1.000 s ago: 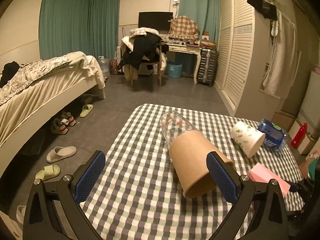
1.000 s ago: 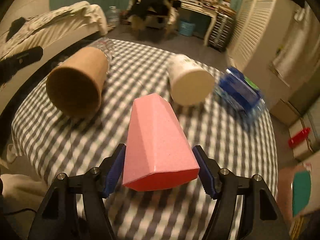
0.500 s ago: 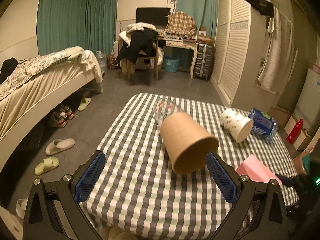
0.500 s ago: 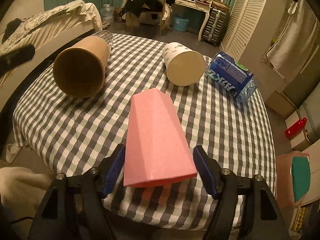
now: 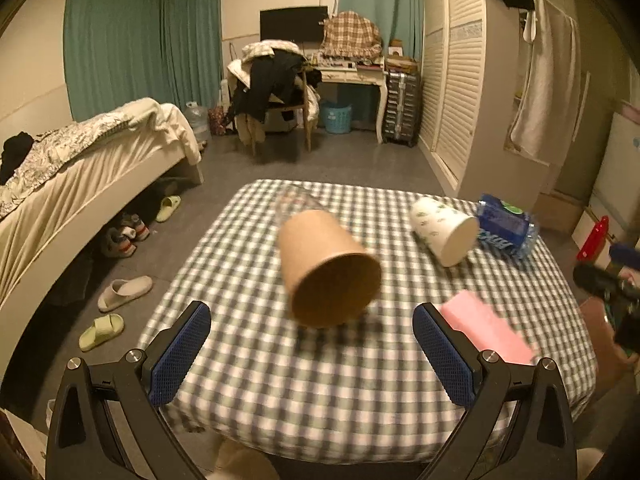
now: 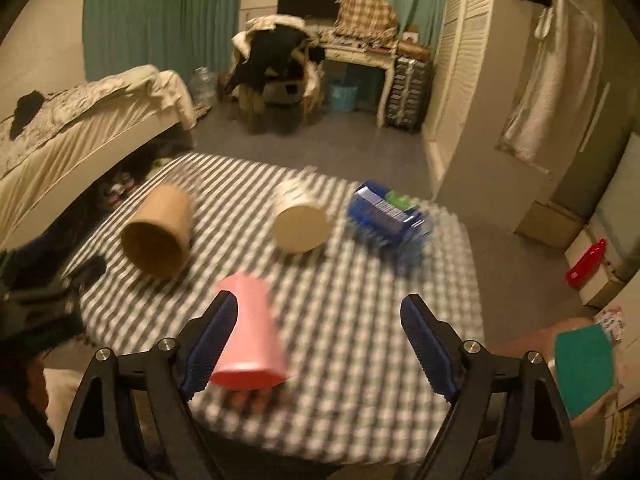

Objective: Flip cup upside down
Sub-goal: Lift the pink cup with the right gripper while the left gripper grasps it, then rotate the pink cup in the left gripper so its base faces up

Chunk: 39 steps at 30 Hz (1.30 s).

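Observation:
A brown paper cup (image 5: 326, 266) lies on its side on the checked tablecloth (image 5: 320, 380), mouth toward me; it also shows in the right wrist view (image 6: 158, 236). A pink cup (image 6: 250, 340) lies on its side near the front edge, and in the left wrist view (image 5: 486, 330). A white patterned cup (image 5: 442, 230) lies on its side further back, seen also from the right (image 6: 300, 224). My left gripper (image 5: 312, 356) is open and empty, above the table's front. My right gripper (image 6: 320, 348) is open, its left finger beside the pink cup.
A clear glass (image 5: 294, 202) lies behind the brown cup. A blue packet (image 5: 506, 226) lies at the table's right rear. A bed (image 5: 80, 172) stands to the left, a wardrobe (image 5: 472, 80) to the right, a red bottle (image 6: 586, 264) on the floor.
Both grippers pulled back and up from the table. The right gripper opened wide and let go of the pink cup, which now lies by its left finger.

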Available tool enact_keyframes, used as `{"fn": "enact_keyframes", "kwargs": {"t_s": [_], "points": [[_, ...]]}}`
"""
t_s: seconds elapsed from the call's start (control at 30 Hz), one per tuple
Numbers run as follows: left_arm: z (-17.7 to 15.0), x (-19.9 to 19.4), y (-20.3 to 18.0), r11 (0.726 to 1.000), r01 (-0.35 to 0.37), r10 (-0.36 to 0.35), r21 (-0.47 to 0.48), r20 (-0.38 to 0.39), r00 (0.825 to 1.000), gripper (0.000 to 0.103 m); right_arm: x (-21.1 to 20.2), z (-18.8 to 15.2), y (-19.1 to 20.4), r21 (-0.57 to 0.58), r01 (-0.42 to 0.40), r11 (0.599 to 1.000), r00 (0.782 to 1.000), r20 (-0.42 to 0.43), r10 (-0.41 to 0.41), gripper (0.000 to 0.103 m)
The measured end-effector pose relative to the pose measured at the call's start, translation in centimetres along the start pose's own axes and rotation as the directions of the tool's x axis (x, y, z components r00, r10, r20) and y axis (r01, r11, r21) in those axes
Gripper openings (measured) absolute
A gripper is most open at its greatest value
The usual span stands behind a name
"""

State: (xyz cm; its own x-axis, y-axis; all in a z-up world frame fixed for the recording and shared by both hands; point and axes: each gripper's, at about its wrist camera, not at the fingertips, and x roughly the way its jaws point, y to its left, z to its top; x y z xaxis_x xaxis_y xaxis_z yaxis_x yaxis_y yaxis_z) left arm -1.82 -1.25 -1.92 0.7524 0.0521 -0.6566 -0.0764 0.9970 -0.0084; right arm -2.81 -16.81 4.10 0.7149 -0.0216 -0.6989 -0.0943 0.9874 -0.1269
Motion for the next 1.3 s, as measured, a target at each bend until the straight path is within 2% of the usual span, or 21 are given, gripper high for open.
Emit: {"fn": "enact_keyframes", "kwargs": {"t_s": [0.1, 0.2, 0.3, 0.4, 0.6, 0.77, 0.83, 0.93, 1.0, 1.07, 1.13, 1.3], "points": [[0.7, 0.6, -2.0, 1.000, 0.005, -0.004, 0.014, -0.038, 0.999, 0.103, -0.2, 1.4, -1.6, -0.014, 0.050, 0.999, 0.999, 0.019, -0.049, 0.084], [1.7, 1.5, -4.3, 0.999, 0.005, -0.003, 0.035, -0.054, 0.999, 0.103, 0.1, 1.9, -3.1, 0.001, 0.064, 0.998, 0.997, 0.046, -0.064, 0.084], [2.7, 3.0, -6.7, 0.998, 0.013, -0.008, 0.055, -0.088, 0.996, 0.103, 0.9, 1.0, -4.7, 0.040, 0.021, 0.999, 0.998, 0.056, -0.023, 0.084], [3.1, 4.6, -8.6, 0.997, 0.043, -0.033, 0.067, -0.145, 0.989, 0.103, 2.6, 0.1, -6.9, 0.107, -0.004, 0.994, 1.000, 0.024, 0.001, 0.084], [2.2, 8.3, -11.0, 0.994, 0.084, -0.062, 0.068, -0.280, 0.958, 0.103, 4.4, -1.0, -9.4, 0.190, -0.012, 0.982, 1.000, -0.007, 0.013, 0.084], [1.5, 10.5, -10.6, 0.995, 0.095, -0.076, 0.032, -0.372, 0.925, 0.098, 5.2, -1.4, -9.8, 0.206, -0.019, 0.978, 1.000, -0.019, 0.023, 0.084], [1.6, 11.0, -10.5, 0.993, 0.113, -0.095, 0.023, -0.390, 0.916, 0.090, 5.5, -1.4, -9.7, 0.212, -0.022, 0.977, 0.999, -0.023, 0.027, 0.084], [1.6, 11.6, -10.6, 0.989, 0.150, -0.132, 0.008, -0.438, 0.889, 0.077, 5.4, -1.5, -9.9, 0.229, -0.025, 0.973, 0.999, -0.015, 0.029, 0.084], [1.4, 12.0, -10.6, 0.984, 0.181, -0.161, -0.005, -0.473, 0.866, 0.072, 5.1, -1.5, -10.1, 0.237, -0.033, 0.971, 0.999, -0.004, 0.035, 0.084], [1.2, 12.2, -10.6, 0.981, 0.195, -0.175, -0.011, -0.493, 0.853, 0.069, 4.8, -1.5, -10.2, 0.244, -0.035, 0.969, 0.999, 0.004, 0.035, 0.084], [1.2, 12.2, -10.7, 0.979, 0.205, -0.183, -0.011, -0.503, 0.845, 0.065, 4.6, -1.5, -10.3, 0.248, -0.034, 0.968, 0.999, 0.010, 0.032, 0.084], [1.3, 11.8, -11.6, 0.978, 0.208, -0.163, 0.035, -0.499, 0.851, 0.064, 4.2, -1.6, -10.6, 0.260, -0.035, 0.965, 0.999, 0.020, 0.031, 0.084]]}}
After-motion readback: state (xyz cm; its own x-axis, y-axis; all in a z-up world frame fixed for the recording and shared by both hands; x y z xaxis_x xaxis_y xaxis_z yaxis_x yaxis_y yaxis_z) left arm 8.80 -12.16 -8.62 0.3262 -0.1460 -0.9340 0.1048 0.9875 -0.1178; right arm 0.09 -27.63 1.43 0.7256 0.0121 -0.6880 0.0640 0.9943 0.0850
